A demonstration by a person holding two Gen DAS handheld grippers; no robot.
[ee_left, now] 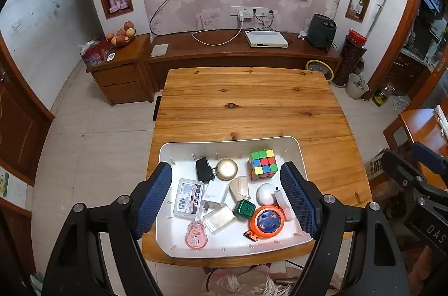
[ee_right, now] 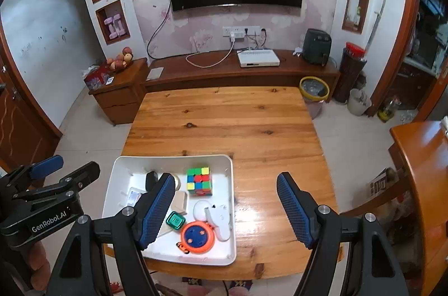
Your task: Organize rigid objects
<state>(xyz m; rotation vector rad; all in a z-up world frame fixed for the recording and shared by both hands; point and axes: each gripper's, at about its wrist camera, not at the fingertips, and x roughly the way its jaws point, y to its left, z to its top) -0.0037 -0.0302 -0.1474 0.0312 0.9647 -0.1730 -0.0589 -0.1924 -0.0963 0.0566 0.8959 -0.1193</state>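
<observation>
A white tray (ee_left: 294, 153) sits on the honey-coloured, knotty wooden bench (ee_left: 246, 99), holding a cube (ee_left: 263, 164) chequered in green, yellow, red, blue and orange. Beside it lie an orange reel (ee_left: 266, 221) with a blue face, a green square tin (ee_left: 245, 209), a pink tape dispenser (ee_left: 196, 235) and a black plug (ee_left: 203, 170). Both tongs are black with blue dimpled pads (ee_left: 155, 200), and the far wallpaper (ee_left: 212, 7) is pink with pale flowers.

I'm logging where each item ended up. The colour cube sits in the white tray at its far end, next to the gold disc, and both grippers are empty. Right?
Almost. The colour cube, gold disc and empty left gripper and right gripper check out, but the white tray sits at the table's near edge, as the left wrist view shows.
</observation>
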